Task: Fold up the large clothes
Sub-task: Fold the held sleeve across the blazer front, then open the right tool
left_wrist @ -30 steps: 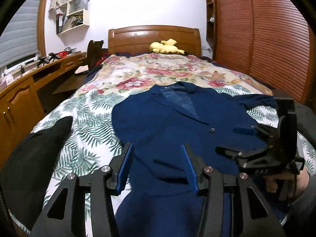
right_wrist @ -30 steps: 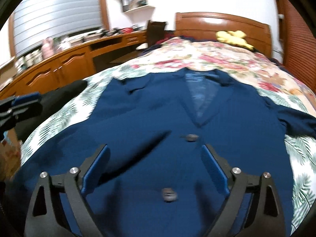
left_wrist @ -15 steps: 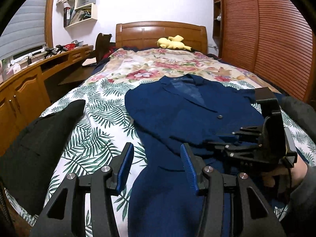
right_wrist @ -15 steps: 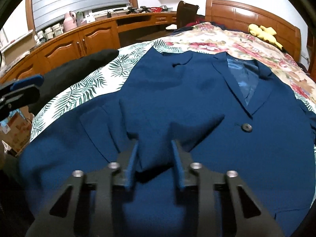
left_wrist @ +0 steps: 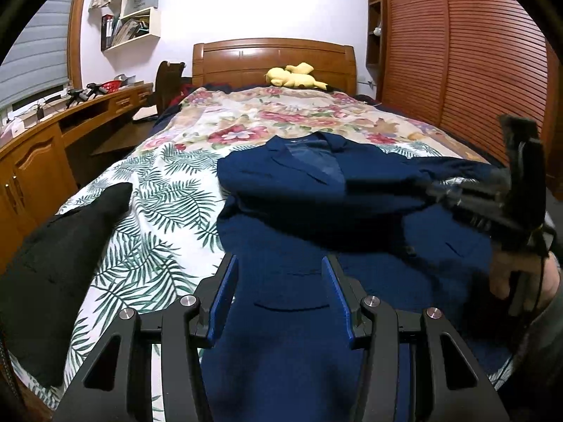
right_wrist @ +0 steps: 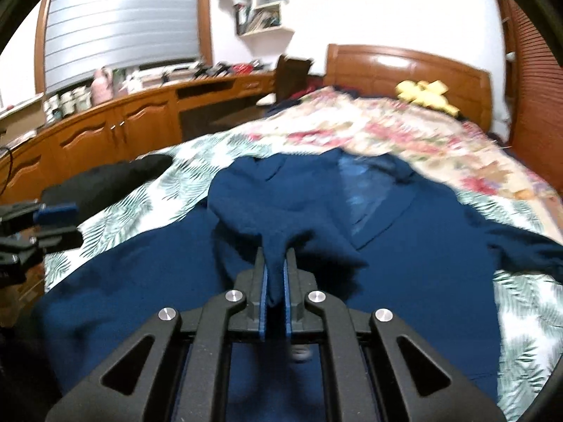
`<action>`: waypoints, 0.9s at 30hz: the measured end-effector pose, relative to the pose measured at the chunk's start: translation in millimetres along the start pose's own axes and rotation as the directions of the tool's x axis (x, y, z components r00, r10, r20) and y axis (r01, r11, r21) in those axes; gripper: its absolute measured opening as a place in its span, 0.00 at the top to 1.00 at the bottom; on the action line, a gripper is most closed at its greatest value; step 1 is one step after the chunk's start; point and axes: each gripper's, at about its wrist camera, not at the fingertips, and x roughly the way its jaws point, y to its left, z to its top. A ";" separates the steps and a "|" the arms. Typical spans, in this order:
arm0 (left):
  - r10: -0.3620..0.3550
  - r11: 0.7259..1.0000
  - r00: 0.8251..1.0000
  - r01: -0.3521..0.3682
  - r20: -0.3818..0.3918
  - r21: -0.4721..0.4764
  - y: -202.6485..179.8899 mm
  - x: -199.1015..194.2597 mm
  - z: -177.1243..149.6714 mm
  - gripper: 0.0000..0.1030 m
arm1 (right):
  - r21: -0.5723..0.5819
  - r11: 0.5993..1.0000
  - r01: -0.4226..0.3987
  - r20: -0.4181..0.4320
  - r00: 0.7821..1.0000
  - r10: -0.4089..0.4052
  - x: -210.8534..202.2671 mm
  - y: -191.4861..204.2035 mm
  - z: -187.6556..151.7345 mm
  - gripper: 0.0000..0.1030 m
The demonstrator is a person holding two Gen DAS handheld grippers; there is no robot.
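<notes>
Right, my right gripper (right_wrist: 275, 263) has its fingers pinched tight on a bunched fold of the navy jacket (right_wrist: 404, 246), and that fold is lifted off the rest of the cloth and drawn across the front toward the lapels. In the left wrist view the same right gripper (left_wrist: 447, 193) shows blurred, with the raised cloth stretched from the jacket's shoulder to it, and my hand (left_wrist: 520, 277) behind it.

My left gripper (left_wrist: 278, 292) stands wide, its blue-padded fingers (left_wrist: 223, 299) spread over the lower part of the jacket with nothing between them; I cannot tell whether they touch the cloth.

The jacket (left_wrist: 299, 316) lies face up on the bed (left_wrist: 158, 218), collar toward the headboard (left_wrist: 274, 56), hem toward me. A button (right_wrist: 301, 353) shows below my right gripper, blurred. One sleeve (right_wrist: 520, 246) trails out sideways from the jacket onto the leaf-print bedspread.

A black garment (left_wrist: 59, 256) lies beside the jacket, at the bed's edge nearest the wooden cabinets (left_wrist: 31, 172), apart from the navy cloth. Beyond the jacket's collar, a yellow plush toy (left_wrist: 292, 75) rests against the headboard. Shelves (left_wrist: 133, 14) hang on the wall above the cabinets.
</notes>
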 end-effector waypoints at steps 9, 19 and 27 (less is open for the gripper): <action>-0.022 1.000 1.000 0.022 -0.001 0.007 -0.9 4.0 2.0 0.51 | 0.007 0.999 0.040 -0.081 0.996 -0.039 1.0 -25.9 -11.4 0.93; -0.033 0.999 0.999 0.032 0.024 0.010 -4.2 1.0 4.3 0.51 | 0.018 1.000 -0.006 -0.076 0.997 0.007 -9.3 -19.9 -15.6 0.58; -0.045 0.999 0.998 0.045 0.039 0.005 -1.6 -1.6 2.7 0.51 | 0.033 0.999 -0.025 -0.128 0.991 0.029 6.7 -14.5 -4.1 0.55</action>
